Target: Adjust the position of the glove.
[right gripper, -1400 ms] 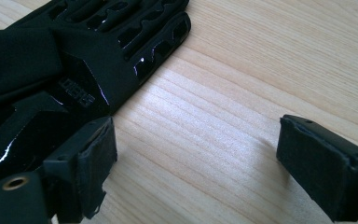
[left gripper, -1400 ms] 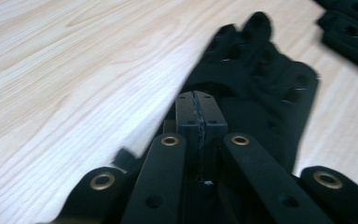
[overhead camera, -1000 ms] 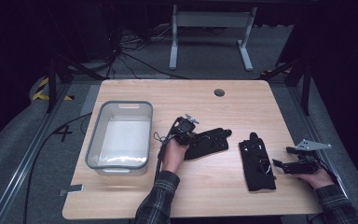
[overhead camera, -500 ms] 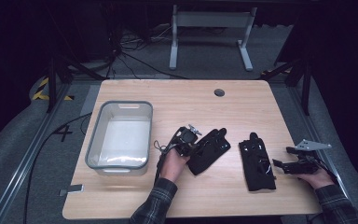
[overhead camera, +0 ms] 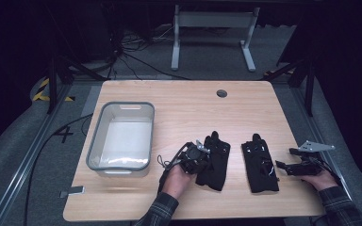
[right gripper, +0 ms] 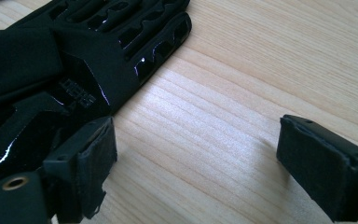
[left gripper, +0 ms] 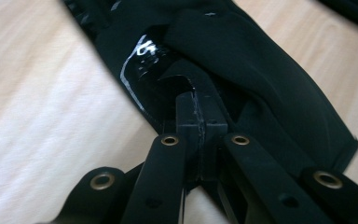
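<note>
Two black gloves lie side by side on the wooden table (overhead camera: pixel 179 101), fingers pointing away from the person. My left gripper (overhead camera: pixel 204 159) is shut on the left glove (overhead camera: pixel 218 165) at its left edge. In the left gripper view the jaws meet on a fold of the left glove's (left gripper: pixel 242 60) fabric at my left gripper (left gripper: pixel 200 114). My right gripper (overhead camera: pixel 283 166) rests low beside the right glove (overhead camera: pixel 260 162), on its right. In the right gripper view my right gripper (right gripper: pixel 196 154) stands open over bare wood, one of its pads (right gripper: pixel 93 158) close to the right glove (right gripper: pixel 74 56).
A translucent grey bin (overhead camera: pixel 95 141) with nothing in it stands at the table's left. A round cable hole (overhead camera: pixel 222 93) sits near the far edge. Metal frame legs and cables lie on the floor beyond the table.
My left gripper has moved toward the near edge and rightward with the left glove, which swung from lying crosswise to lying parallel to the right glove. The right hand has stayed still.
</note>
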A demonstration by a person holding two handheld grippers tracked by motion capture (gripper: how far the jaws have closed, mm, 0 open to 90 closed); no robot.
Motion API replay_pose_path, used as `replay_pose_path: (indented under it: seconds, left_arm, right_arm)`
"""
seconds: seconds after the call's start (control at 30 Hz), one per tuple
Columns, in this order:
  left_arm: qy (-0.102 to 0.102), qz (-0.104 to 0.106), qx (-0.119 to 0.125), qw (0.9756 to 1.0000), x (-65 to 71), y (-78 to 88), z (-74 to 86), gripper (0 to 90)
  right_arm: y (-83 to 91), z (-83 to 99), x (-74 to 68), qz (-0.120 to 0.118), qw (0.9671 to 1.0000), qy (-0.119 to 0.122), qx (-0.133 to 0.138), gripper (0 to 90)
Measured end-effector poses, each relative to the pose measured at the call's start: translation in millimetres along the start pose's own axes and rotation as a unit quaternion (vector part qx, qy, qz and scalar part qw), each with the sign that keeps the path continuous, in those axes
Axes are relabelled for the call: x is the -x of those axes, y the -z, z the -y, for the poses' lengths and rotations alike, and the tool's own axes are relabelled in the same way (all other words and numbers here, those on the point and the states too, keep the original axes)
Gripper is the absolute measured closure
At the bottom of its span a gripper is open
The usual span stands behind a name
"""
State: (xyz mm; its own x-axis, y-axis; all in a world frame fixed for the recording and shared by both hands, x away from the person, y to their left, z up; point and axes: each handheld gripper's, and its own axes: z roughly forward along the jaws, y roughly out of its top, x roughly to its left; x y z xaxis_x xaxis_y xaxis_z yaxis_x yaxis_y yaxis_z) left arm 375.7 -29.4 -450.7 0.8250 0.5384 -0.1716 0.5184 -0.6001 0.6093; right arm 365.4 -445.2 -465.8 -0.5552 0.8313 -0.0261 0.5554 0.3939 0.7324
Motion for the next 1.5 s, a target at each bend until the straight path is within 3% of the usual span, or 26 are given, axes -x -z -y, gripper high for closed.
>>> replay_pose_path:
  seconds: [0.17, 0.3, 0.43, 0.57, 0.6, 0.7, 0.83, 0.97, 1.13, 1.5]
  left_arm:
    - [-0.009, 0.015, 0.002, 0.9998, 10.3, -6.0, -1.8, 89.8]
    - [-0.015, 0.015, 0.003, 0.9998, 13.0, -5.5, -3.3, 89.6]
    - [-0.005, 0.002, 0.023, 0.9997, 7.4, 3.5, -2.5, 85.5]
    - [0.0, -0.018, 0.033, 0.9993, 3.2, 7.4, -1.3, 74.6]
    - [0.002, -0.02, 0.036, 0.9992, 1.4, 8.4, -0.7, 74.6]
    - [0.009, -0.036, 0.041, 0.9984, -4.3, 9.7, 1.3, 64.8]
    - [0.024, -0.044, 0.043, 0.9978, -13.3, 9.5, 4.1, 53.1]
    - [0.029, -0.049, 0.043, 0.9975, -16.6, 9.3, 5.6, 47.8]
    - [0.035, -0.051, 0.043, 0.9971, -19.9, 8.6, 6.5, 45.6]
    - [0.04, -0.049, 0.053, 0.9966, -20.4, 2.3, 2.0, 45.2]
  right_arm:
    - [0.0, 0.0, 0.0, 0.0, 1.0, 0.0, 0.0, 12.5]
    - [0.1, -0.5, -0.1, -0.003, 1.0, 0.001, -0.001, 14.4]
    - [3.3, -4.8, -1.2, -0.013, 0.9998, 0.011, -0.011, 31.0]
    - [9.9, -11.1, -4.6, -0.045, 0.999, 0.008, 0.002, 59.9]
    - [9.9, -11.1, -4.6, -0.045, 0.999, 0.008, 0.002, 59.9]
    - [12.1, -16.3, -11.3, -0.067, 0.9976, 0.017, 0.009, 76.9]
    - [3.7, -24.1, -24.8, -0.099, 0.9943, 0.039, -0.003, 88.6]
    - [-8.6, -28.5, -34.3, -0.113, 0.9912, 0.062, -0.028, 89.6]
    - [-12.8, -31.5, -37.7, -0.119, 0.9903, 0.066, -0.026, 89.7]
    - [-25.0, -42.0, -57.6, -0.135, 0.9854, 0.101, -0.023, 89.7]
